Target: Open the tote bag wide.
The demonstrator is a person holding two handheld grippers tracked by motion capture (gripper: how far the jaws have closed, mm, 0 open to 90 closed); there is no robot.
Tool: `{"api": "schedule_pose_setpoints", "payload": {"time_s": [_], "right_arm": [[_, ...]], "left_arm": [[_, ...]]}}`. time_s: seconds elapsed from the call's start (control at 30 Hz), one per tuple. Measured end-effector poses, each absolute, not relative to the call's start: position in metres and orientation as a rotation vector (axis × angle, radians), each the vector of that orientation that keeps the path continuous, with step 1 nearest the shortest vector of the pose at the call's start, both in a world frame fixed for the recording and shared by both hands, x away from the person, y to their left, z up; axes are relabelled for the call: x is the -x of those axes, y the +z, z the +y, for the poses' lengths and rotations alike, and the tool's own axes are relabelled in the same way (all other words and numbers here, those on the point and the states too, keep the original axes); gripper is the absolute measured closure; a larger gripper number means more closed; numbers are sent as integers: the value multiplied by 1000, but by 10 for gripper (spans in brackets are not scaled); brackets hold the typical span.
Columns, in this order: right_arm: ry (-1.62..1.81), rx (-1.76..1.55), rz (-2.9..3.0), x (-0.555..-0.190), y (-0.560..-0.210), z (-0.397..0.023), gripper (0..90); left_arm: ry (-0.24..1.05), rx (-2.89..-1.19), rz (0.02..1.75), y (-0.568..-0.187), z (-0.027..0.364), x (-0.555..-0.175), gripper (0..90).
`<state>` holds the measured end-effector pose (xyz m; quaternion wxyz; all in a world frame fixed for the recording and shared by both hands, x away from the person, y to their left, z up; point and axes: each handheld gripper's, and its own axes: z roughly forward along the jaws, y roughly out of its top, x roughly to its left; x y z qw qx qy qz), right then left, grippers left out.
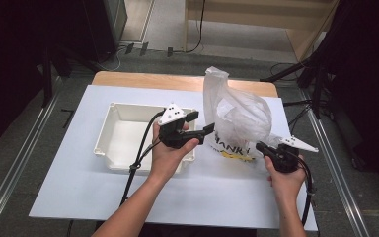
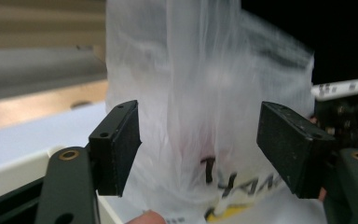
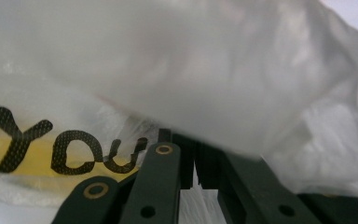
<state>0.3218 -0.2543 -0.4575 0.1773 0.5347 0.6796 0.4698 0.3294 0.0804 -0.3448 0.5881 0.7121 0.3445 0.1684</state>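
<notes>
The right gripper (image 1: 262, 146), pinching the bag (image 1: 237, 116) at five o'clock, was best held firm while the left gripper (image 1: 202, 123) stood spread.

Counter (image 1: 79, 182): white sheet over a wooden top, wood showing along the far edge.
Tray (image 1: 123, 133): white, rectangular, open, left of centre on the counter.
Bag (image 1: 237, 118): clear plastic, printed, standing right of the tray, just beside it.

The plastic bag (image 3: 205, 70) drapes over the right claw's (image 3: 200, 168) tips, hiding its contents.
</notes>
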Motion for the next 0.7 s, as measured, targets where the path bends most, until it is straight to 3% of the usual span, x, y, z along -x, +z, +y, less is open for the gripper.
{"api": "schedule_pose_setpoints", "payload": {"time_s": [0.07,0.3,0.33,0.5,0.6,0.7], "right_arm": [[1316,-1488,1946,-321,-460,-250,871],[1273,-1443,1986,-316,-462,-239,837],[1269,-1444,1982,-315,-462,-239,819],[1297,-1442,1977,-312,-463,-242,768],[1315,-1450,1980,-309,-462,-244,718],[1326,-1435,1995,-306,-460,-246,707]], "left_arm": [[460,-1630,780,-334,76,-325,336],[481,-1662,739,-321,62,-330,403],[420,-1641,728,-322,61,-335,471],[391,-1597,777,-322,57,-340,632],[468,-1637,806,-327,52,-346,678],[459,-1691,848,-335,50,-352,838]]}}
